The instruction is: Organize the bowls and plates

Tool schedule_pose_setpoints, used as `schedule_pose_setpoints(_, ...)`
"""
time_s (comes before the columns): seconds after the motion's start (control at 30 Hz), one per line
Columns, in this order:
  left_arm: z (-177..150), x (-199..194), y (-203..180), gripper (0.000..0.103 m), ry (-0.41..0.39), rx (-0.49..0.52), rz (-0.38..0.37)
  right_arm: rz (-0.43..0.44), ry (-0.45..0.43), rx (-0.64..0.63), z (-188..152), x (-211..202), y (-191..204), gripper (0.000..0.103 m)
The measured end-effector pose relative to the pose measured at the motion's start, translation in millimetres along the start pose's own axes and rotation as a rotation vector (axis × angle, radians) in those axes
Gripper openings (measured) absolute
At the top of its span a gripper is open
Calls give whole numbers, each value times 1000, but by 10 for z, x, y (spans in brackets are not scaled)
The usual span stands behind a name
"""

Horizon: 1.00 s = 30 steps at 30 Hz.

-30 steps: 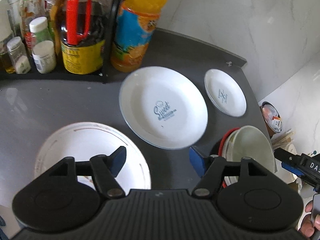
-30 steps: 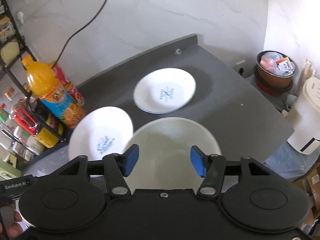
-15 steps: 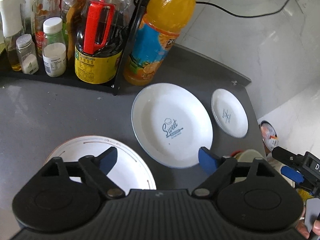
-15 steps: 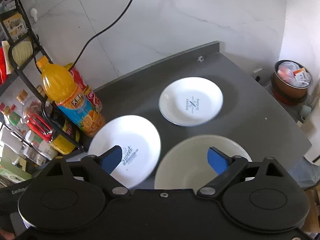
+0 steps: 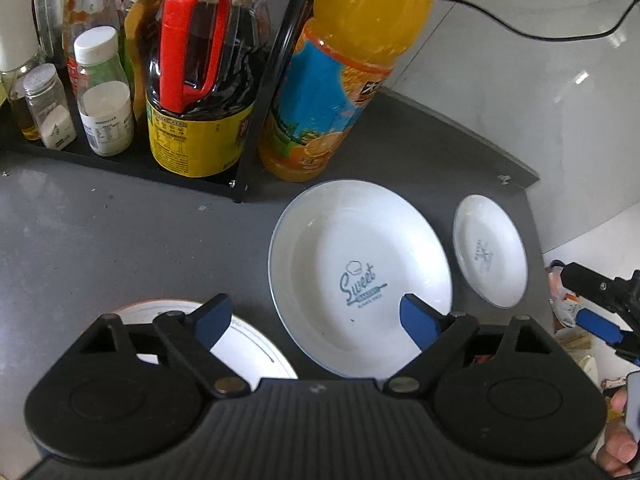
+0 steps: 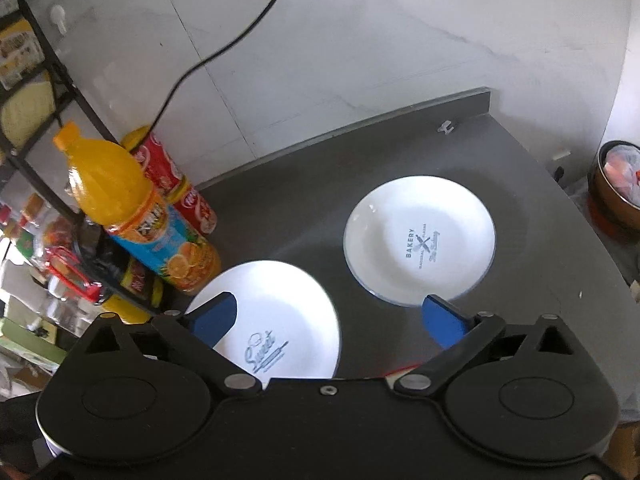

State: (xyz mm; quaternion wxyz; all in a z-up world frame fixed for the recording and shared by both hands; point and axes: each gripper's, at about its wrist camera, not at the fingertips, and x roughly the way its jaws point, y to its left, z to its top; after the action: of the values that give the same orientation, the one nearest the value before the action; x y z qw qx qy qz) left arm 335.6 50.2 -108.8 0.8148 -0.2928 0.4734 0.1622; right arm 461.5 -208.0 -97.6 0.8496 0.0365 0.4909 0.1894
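Hovering above the grey desk (image 5: 120,232), the left tool (image 5: 316,316) and right tool (image 6: 328,320) both stand spread, gripping nothing. The "Sweet" plate (image 5: 360,272) lies flat near the juice bottle (image 5: 340,80), the "Bakery" plate (image 6: 420,240) beside it, both face-up and bare.

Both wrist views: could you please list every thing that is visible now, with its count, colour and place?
Sweet plate: 1, white, counter middle.
Bakery plate: 1, white, counter far right.
Rimmed plate: 1, white, under left gripper.
Juice bottle: 1, orange, beside rack.
Red cans: 2, behind juice bottle.
Rack: 1, black, holds condiment bottles.
Counter: 1, grey.
Cable: 1, black, on wall.
Left gripper: open, empty.
Right gripper: open, empty.
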Motion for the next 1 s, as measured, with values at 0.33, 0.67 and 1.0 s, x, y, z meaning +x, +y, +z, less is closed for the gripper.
schedule_pose_setpoints(0.33,179,341,96,86,20,-82,74,68,183,-1,95,629,71,65)
schedule_pose_setpoints(0.67,248,727,242,52,90,-187,82,33,296,-65,62,1120,157,47)
schedule_pose_setpoints(1.0,250,996,376,31,137,-257,84,28,386,-8,22,1399,34,47)
